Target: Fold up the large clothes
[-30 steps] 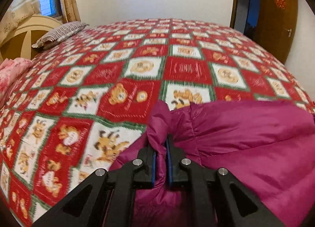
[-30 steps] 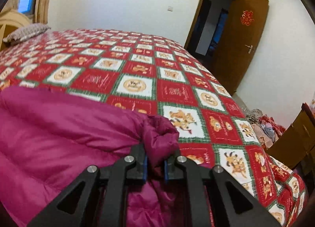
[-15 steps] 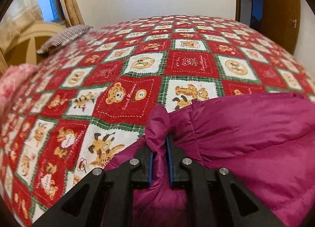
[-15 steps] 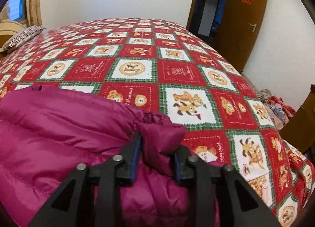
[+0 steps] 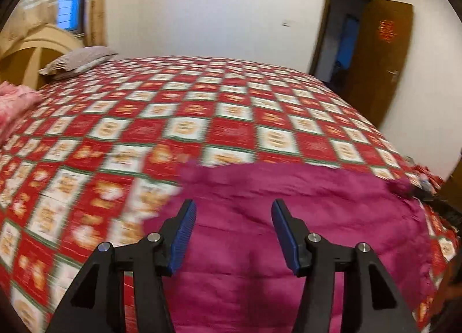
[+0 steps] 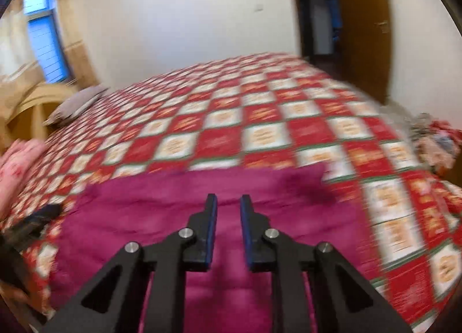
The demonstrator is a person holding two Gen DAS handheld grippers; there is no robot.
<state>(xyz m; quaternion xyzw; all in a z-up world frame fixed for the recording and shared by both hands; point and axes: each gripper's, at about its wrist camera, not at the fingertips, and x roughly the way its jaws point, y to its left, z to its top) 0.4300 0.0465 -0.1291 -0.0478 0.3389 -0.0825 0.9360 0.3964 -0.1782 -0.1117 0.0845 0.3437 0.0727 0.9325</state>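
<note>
Now both sets of tongs hang clear above the magenta jacket [image 5: 288,232], which lies flat on the patterned bedspread [image 5: 202,119], long edge running across both views; left gripper [image 5: 234,211] has just sprung wide, right gripper [image 6: 228,206] narrowing on nothing, each directly over its own half

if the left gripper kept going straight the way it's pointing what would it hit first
Most likely the magenta coat lying on the bed. The left gripper tilts downward with open, empty jaws framing the coat's fabric, nothing between them. The picture is blurred, so depth is unclear.
</note>
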